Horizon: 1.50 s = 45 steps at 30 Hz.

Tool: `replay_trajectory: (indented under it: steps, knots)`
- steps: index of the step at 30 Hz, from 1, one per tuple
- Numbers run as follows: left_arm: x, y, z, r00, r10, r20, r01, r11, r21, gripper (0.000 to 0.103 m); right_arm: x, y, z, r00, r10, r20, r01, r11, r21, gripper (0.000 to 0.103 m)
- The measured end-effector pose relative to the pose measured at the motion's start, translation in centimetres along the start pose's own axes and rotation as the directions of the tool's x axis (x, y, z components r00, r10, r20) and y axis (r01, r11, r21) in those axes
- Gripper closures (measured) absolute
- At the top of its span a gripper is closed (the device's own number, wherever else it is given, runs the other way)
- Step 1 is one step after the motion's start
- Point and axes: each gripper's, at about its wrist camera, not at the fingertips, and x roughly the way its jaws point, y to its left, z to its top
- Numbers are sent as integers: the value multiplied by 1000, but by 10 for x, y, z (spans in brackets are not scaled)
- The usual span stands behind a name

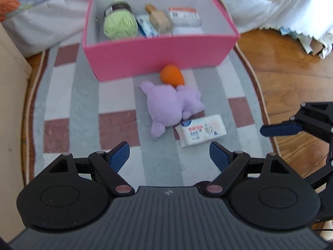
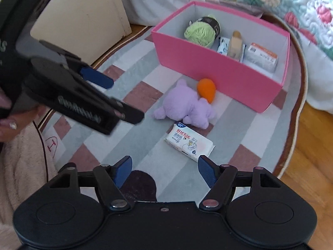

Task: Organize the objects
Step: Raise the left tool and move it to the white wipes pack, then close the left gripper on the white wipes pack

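The left gripper [image 1: 169,154] is hovering above the rug [image 1: 87,95], jaws spread wide with nothing between them. The right gripper [image 2: 165,167] is hanging over the same rug beside it (equally wide apart, equally bare), both blue fingertips [image 2: 206,171] pointing forward.

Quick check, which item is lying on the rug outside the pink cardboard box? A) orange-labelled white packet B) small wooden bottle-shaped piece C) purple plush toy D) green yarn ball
C. The purple plush toy lies on the striped rug in front of the pink cardboard box, beside an orange egg-shaped object and a white tissue pack; the green yarn ball, wooden piece and orange-labelled packet all sit inside the box.
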Motion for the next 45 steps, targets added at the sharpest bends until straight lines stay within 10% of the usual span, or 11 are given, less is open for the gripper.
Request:
replay_trajectory:
  steps: [18, 22, 29, 41, 45]
  knots:
    - [89, 7, -22, 997, -57, 59, 68, 979, -190, 11, 107, -23, -47, 977, -167, 130, 155, 983, 96, 28]
    - [98, 7, -20, 995, -72, 70, 84, 976, -201, 21, 112, -13, -53, 952, -219, 213, 202, 974, 97, 26]
    - [103, 6, -20, 978, -185, 101, 203, 956, -211, 68, 118, -6, -54, 940, -226, 254, 193, 970, 147, 18]
    - [109, 15, -22, 965, -246, 86, 260, 927, -271, 70, 120, -8, -49, 938, -258, 231, 220, 959, 180, 9]
    - [108, 12, -22, 967, -240, 88, 255, 931, -262, 70, 113, -10, -52, 936, -254, 244, 209, 958, 198, 30]
